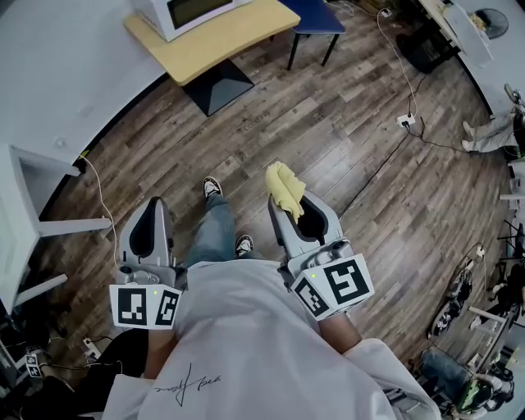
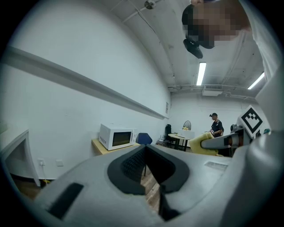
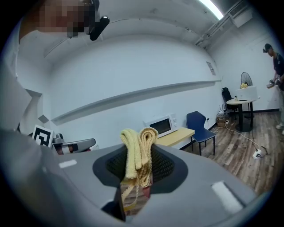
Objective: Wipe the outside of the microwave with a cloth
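The white microwave (image 1: pixel 190 11) stands on a light wooden table (image 1: pixel 225 43) at the far end of the room, well away from both grippers. It also shows small in the left gripper view (image 2: pixel 116 136) and the right gripper view (image 3: pixel 160 125). My right gripper (image 1: pixel 297 215) is held at waist height, shut on a folded yellow cloth (image 1: pixel 284 189) that sticks up out of its jaws (image 3: pixel 131 150). My left gripper (image 1: pixel 148 223) hangs level beside it, its jaws together with nothing between them (image 2: pixel 144 149).
A blue chair (image 1: pixel 317 16) stands right of the table. A white cable and power strip (image 1: pixel 406 121) lie on the wood floor at right. There is a white desk (image 1: pixel 25 189) at left and clutter at the right edge. A distant person (image 2: pixel 216 125) stands by a round table.
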The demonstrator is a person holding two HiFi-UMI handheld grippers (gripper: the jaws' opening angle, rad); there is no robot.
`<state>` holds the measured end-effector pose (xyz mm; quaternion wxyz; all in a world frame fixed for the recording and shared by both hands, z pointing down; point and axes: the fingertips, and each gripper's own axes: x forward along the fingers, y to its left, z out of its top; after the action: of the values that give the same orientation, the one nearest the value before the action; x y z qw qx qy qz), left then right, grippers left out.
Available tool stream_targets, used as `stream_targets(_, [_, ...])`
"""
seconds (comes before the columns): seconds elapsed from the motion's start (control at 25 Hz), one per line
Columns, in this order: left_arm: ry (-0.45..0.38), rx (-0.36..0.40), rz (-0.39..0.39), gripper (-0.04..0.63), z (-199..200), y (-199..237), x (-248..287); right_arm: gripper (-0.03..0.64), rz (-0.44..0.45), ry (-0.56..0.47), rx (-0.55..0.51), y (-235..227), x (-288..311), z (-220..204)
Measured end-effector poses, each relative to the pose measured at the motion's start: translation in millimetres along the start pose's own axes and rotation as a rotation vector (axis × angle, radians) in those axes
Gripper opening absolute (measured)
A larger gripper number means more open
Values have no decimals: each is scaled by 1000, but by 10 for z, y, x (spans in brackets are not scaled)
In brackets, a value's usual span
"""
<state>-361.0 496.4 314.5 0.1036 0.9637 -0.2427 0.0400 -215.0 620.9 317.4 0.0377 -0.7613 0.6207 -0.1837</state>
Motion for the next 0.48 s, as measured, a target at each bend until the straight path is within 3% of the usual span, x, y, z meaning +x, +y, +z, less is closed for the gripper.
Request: stream_targets(0.48, [-2,-27,-18,-5,441,750,1230,123,-32,-13,-12,-388,1256,652])
